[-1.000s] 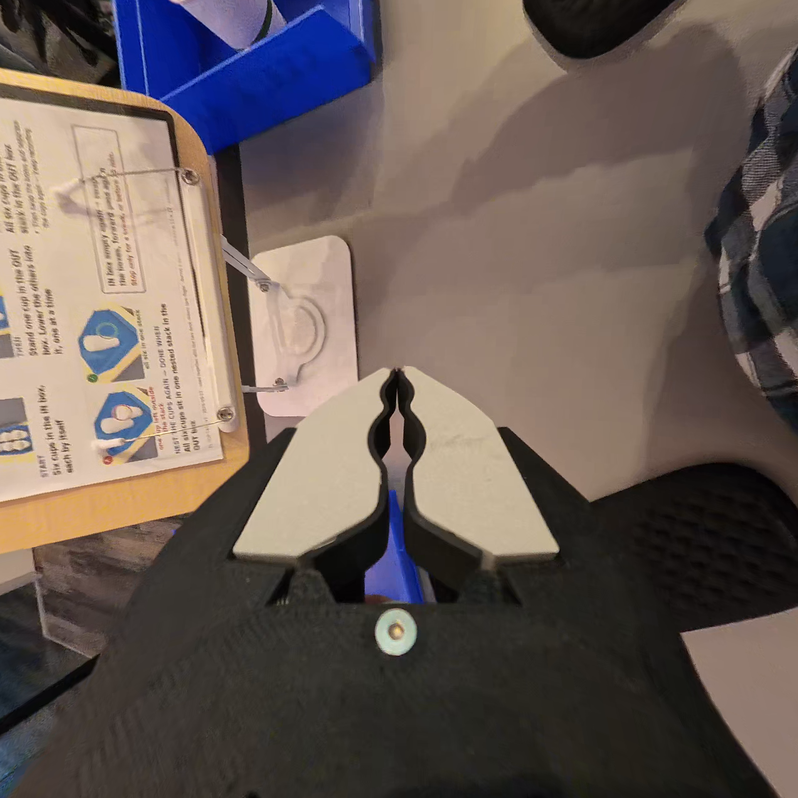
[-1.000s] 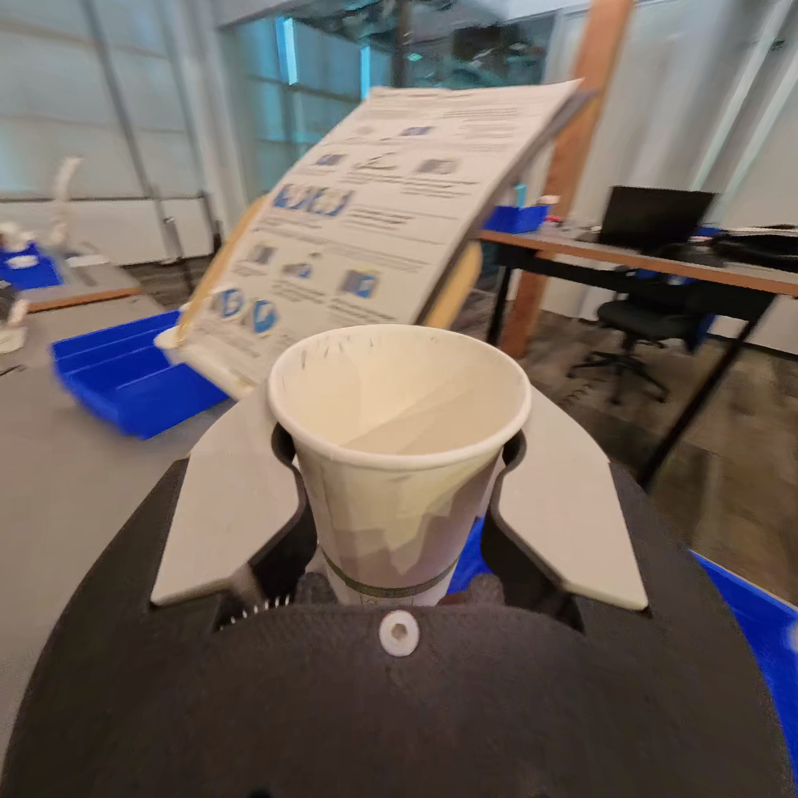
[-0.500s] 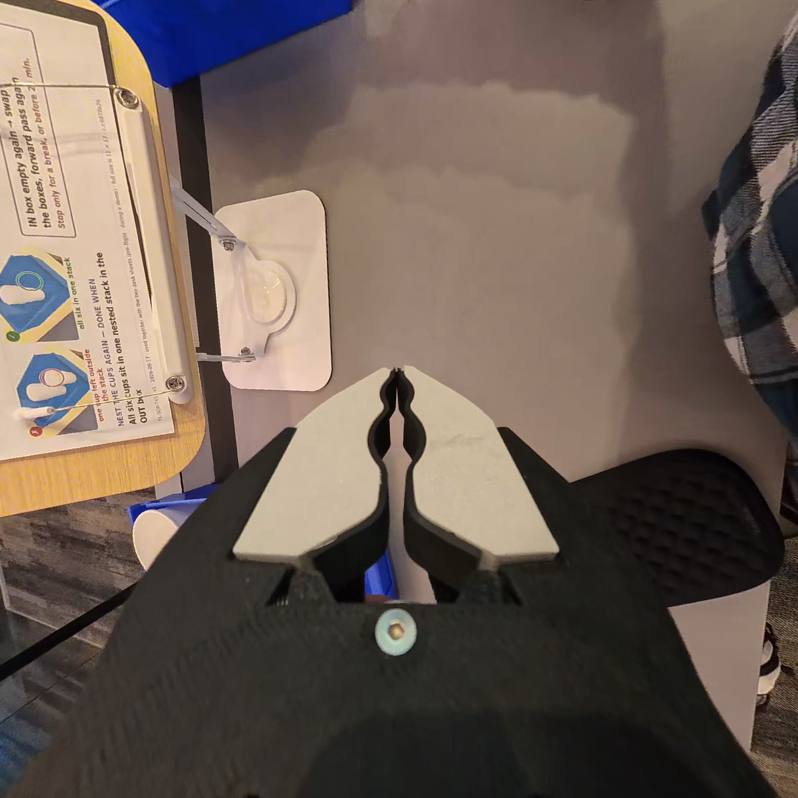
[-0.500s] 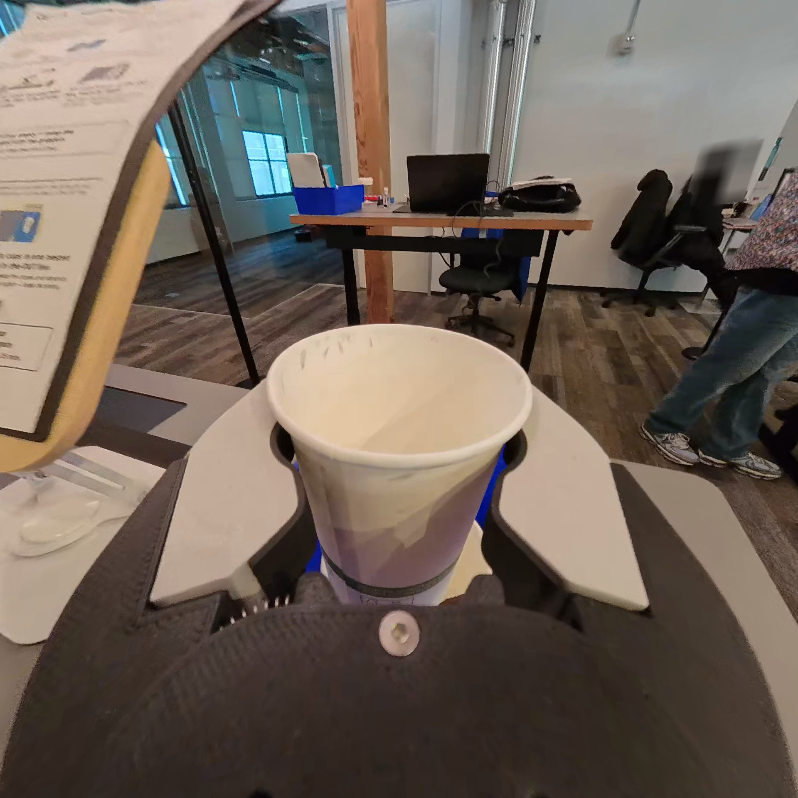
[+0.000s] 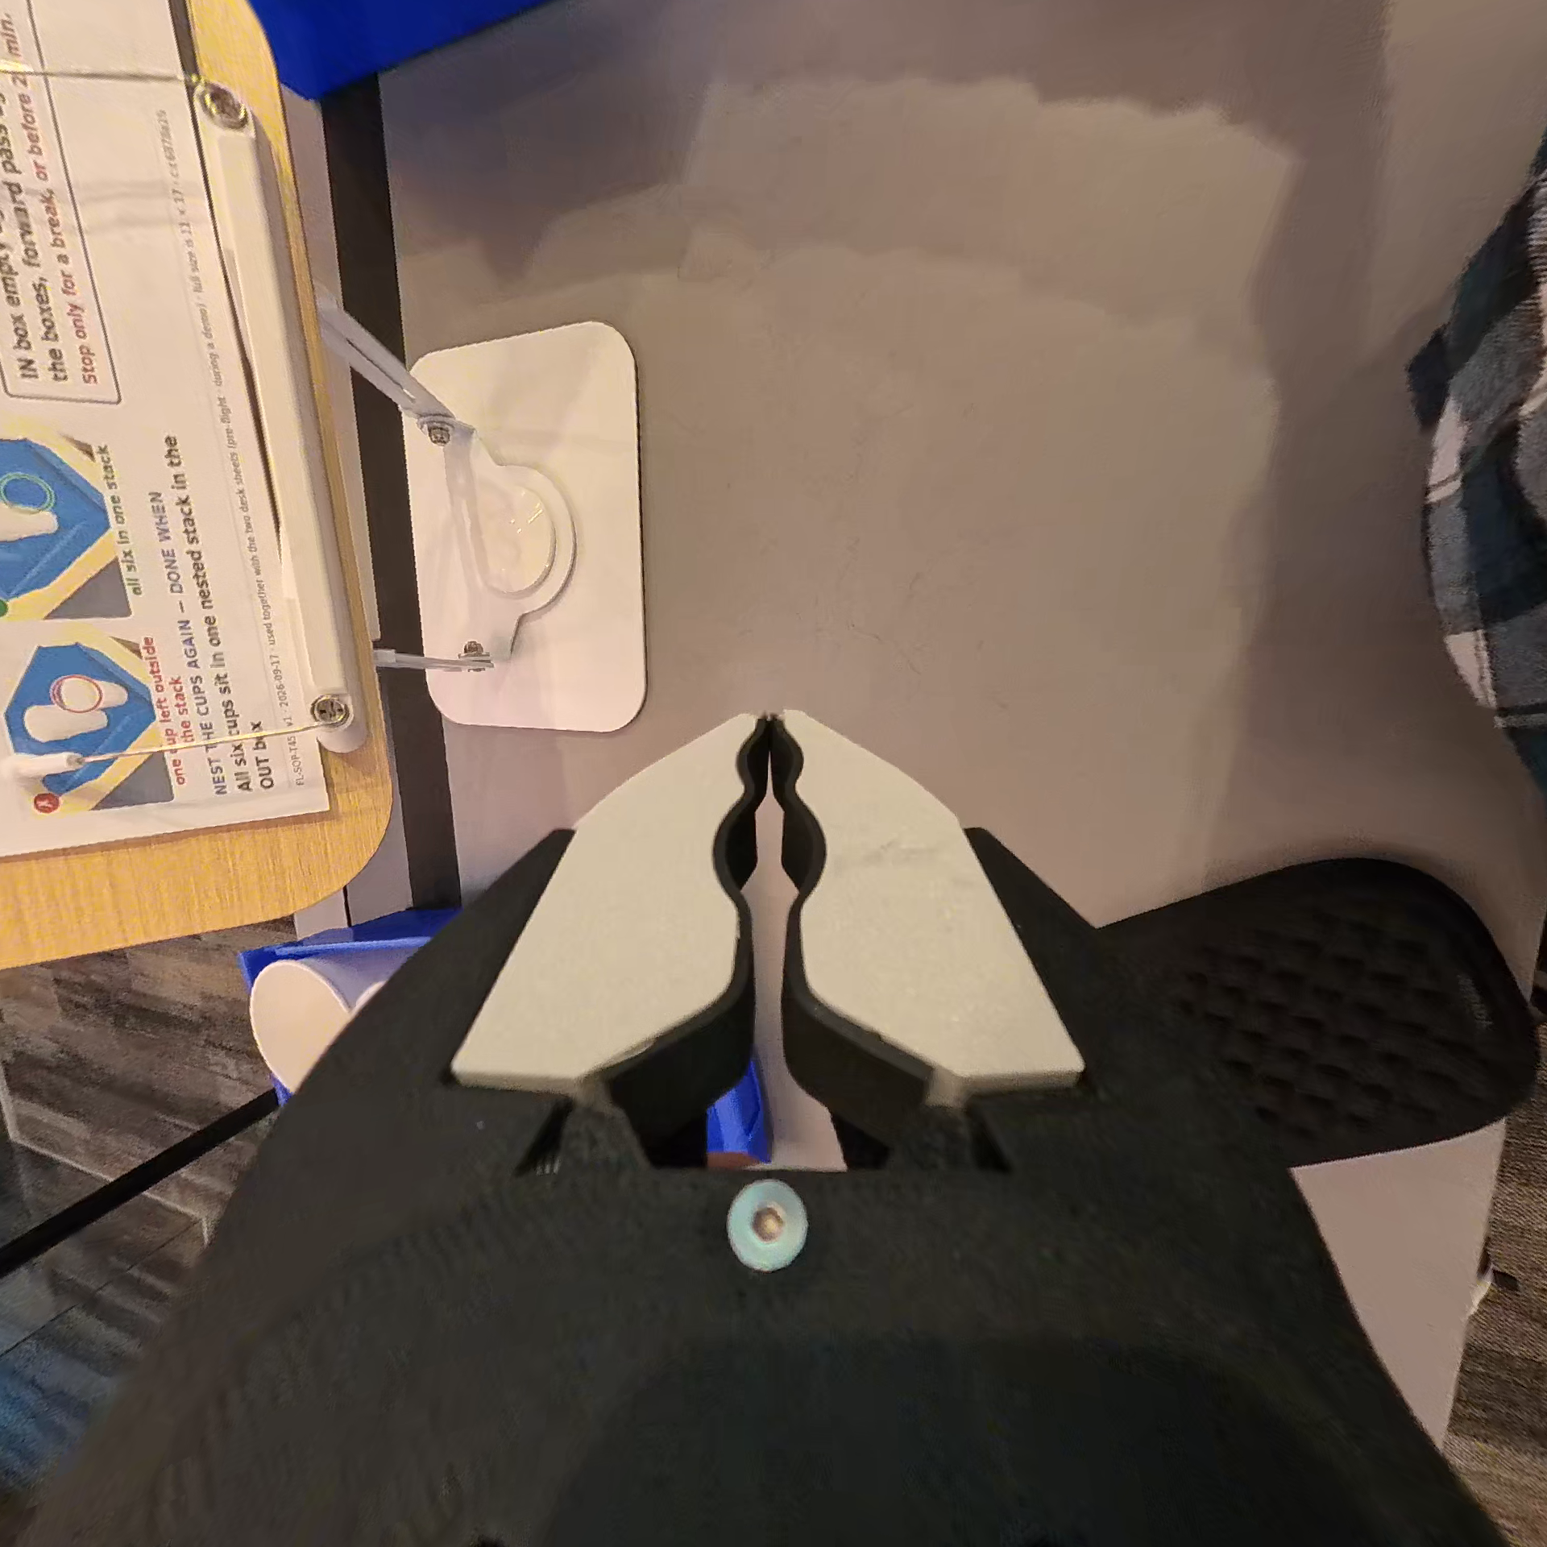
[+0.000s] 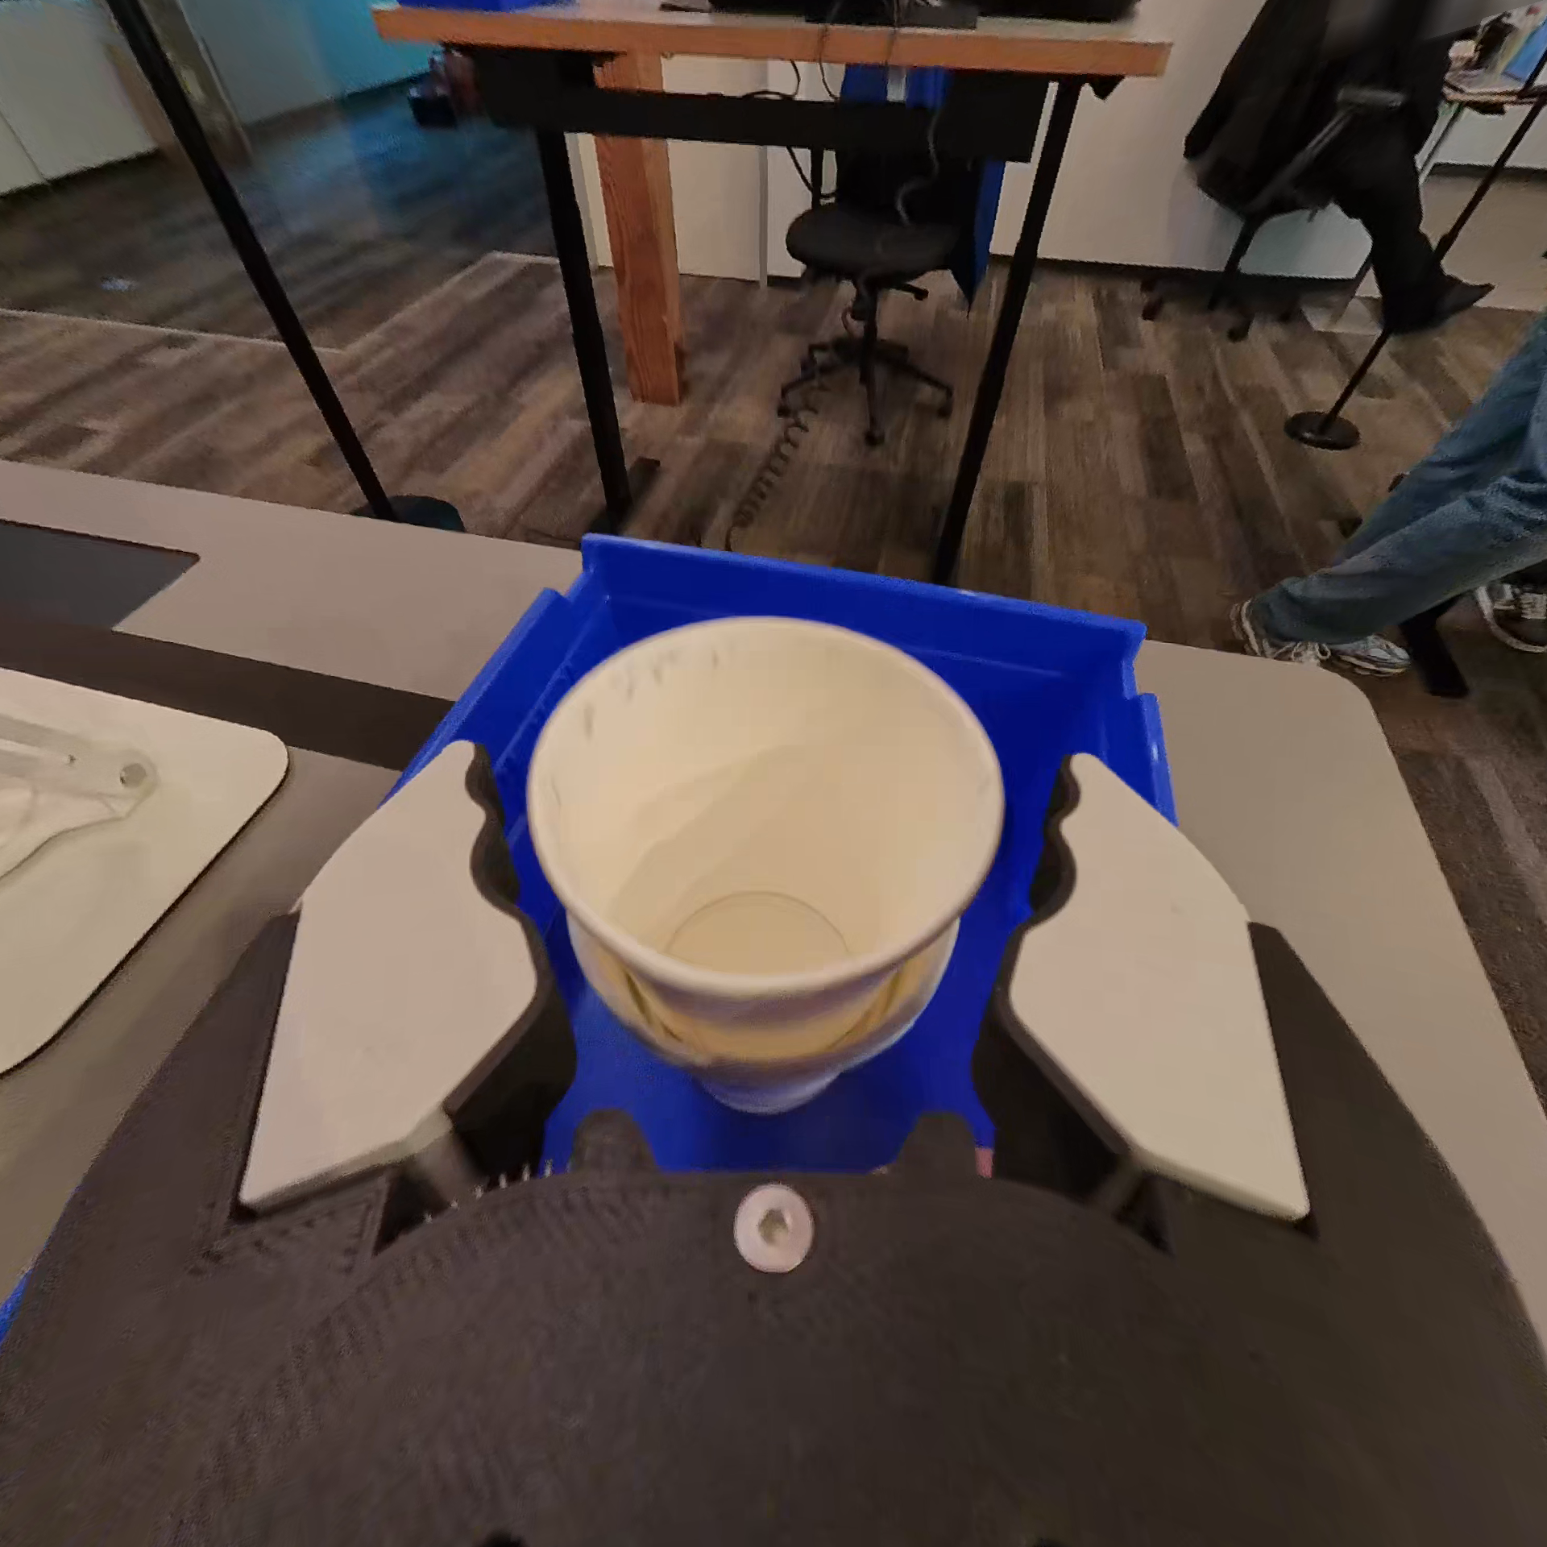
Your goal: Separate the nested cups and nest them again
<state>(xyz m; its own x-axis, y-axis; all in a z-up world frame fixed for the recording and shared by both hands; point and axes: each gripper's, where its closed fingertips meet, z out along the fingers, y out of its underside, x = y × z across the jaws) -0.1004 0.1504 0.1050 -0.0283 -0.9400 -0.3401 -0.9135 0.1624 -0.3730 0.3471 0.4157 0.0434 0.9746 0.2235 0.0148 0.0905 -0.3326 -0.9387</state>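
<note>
In the right wrist view a white paper cup [image 6: 753, 837] stands upright inside a blue bin [image 6: 837, 578], its mouth facing me. It appears to sit in another cup [image 6: 762, 1038] whose rim shows just below it. My right gripper [image 6: 774, 758] is open around the cup, with blue bin showing between each pad and the cup's rim. My left gripper [image 5: 768, 718] is shut with nothing between its pads, above the grey table [image 5: 963, 460]. Another white cup [image 5: 301, 1013] shows in a blue bin at the lower left of the left wrist view.
An instruction sheet on a wooden board [image 5: 125, 502] stands on a white base [image 5: 536, 536], which also shows in the right wrist view [image 6: 100, 837]. A second blue bin [image 5: 377, 33] lies at the top. A plaid sleeve [image 5: 1490, 502] and a black mesh seat [image 5: 1306, 1030] are to the right. A person's legs [image 6: 1423, 519] stand beyond the table.
My right gripper swung from the board over to the blue bin, tilted down and opened, letting go of the cup it held. My left gripper stayed shut and drifted a little.
</note>
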